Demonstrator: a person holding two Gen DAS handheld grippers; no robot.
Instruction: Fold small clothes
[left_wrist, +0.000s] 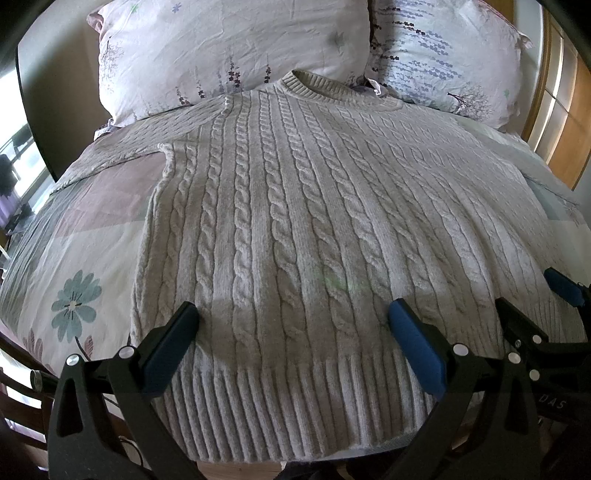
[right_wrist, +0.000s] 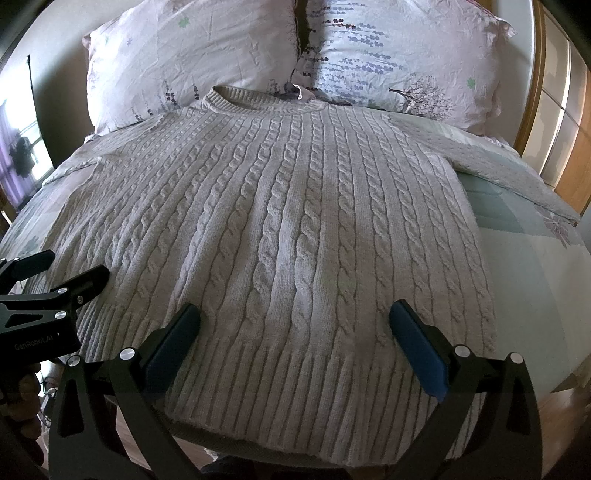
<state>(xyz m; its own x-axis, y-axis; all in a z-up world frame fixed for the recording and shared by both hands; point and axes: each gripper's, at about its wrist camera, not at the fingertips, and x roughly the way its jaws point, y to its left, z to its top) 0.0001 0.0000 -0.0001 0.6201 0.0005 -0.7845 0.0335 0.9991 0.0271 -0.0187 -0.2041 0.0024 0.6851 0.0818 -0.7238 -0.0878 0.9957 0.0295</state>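
Observation:
A light grey cable-knit sweater (left_wrist: 295, 206) lies flat on the bed, collar toward the pillows, ribbed hem nearest me; it also shows in the right wrist view (right_wrist: 280, 229). Its sleeves spread out to both sides. My left gripper (left_wrist: 293, 325) is open above the hem's left part, holding nothing. My right gripper (right_wrist: 295, 325) is open above the hem's right part, holding nothing. The right gripper (left_wrist: 532, 295) appears at the right edge of the left wrist view. The left gripper (right_wrist: 70, 269) appears at the left edge of the right wrist view.
Two floral pillows (left_wrist: 229, 55) (right_wrist: 399, 55) lean at the head of the bed. A patterned bedsheet (left_wrist: 74, 258) covers the mattress. A wooden headboard or wardrobe (right_wrist: 561, 122) stands on the right. A window (left_wrist: 14, 177) is on the left.

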